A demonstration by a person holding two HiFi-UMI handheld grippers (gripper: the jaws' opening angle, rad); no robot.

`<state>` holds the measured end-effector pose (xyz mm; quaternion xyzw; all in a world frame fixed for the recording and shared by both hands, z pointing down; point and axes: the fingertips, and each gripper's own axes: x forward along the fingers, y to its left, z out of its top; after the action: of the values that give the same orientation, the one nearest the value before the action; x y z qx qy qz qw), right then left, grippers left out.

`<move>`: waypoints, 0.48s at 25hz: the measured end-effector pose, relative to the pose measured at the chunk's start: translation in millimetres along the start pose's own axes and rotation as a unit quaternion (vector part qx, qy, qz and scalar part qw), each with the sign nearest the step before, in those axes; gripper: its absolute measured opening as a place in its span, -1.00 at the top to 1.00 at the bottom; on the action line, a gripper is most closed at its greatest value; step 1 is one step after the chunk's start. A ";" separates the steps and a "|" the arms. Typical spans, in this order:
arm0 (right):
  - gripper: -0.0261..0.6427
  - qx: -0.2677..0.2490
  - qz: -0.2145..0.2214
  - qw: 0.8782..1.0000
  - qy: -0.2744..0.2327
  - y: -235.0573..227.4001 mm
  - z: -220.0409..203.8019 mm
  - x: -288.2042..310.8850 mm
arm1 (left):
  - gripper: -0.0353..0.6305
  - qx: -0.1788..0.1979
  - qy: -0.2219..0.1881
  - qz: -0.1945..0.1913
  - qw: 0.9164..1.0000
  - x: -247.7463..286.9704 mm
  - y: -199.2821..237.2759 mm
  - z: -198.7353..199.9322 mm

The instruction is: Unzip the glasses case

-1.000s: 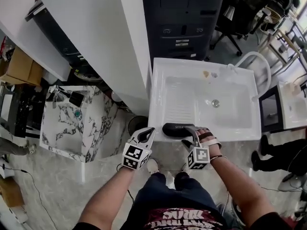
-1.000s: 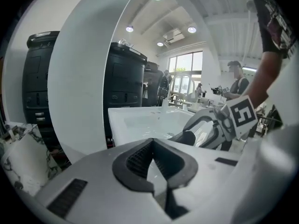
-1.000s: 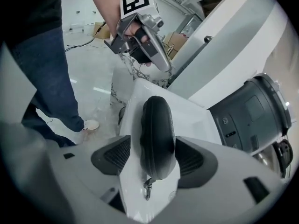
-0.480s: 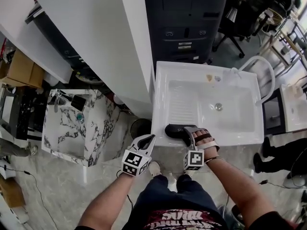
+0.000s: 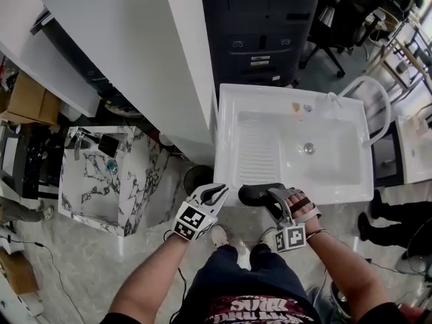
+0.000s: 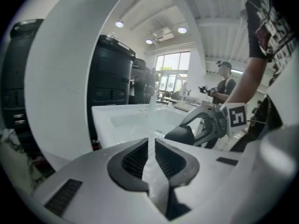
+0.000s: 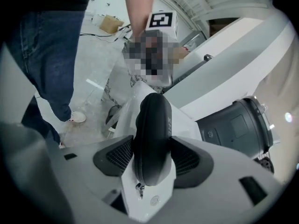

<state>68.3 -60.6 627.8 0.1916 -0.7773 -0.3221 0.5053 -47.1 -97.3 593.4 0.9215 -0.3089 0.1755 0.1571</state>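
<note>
At the front rim of the sink [image 5: 324, 196], the right gripper [image 7: 152, 158], jaws just closing in, clamps a black glasses case [image 7: 152, 134]. The left gripper [image 6: 150, 156], beside that rim, is empty, its near-shut jaws just parting. The case seems light, stiff and slick; its small zip pull [image 7: 139, 189] looks the likely hold.

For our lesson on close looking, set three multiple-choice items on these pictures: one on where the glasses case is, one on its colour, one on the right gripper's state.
1. Where is the glasses case?
A by the drain
B over the front rim of the sink
C on the marbled cabinet

2. What colour is the glasses case?
A white
B black
C red

3. The right gripper is:
A shut on the glasses case
B open and empty
C shut on nothing

Answers:
1 B: the head view shows it at the rim nearest the person.
2 B: it is black in every view.
3 A: its jaws, which have just been closing, press the glasses case on both sides.
</note>
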 end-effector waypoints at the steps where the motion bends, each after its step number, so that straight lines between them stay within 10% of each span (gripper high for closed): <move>1: 0.18 -0.003 0.002 1.000 -0.008 2.6 -0.2 -4.6 | 0.73 0.016 0.011 -0.030 0.999 7.7 -6.8 -2.2; 12: 0.18 -0.033 0.019 0.996 -0.076 -5.6 8.0 -35.7 | 0.49 0.144 0.095 -0.241 0.955 28.0 -44.7 -13.8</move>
<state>75.7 -39.9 598.0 0.1349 -0.8060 -0.3518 0.4566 -1.4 -72.3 609.3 0.9604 -0.0324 0.2620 0.0890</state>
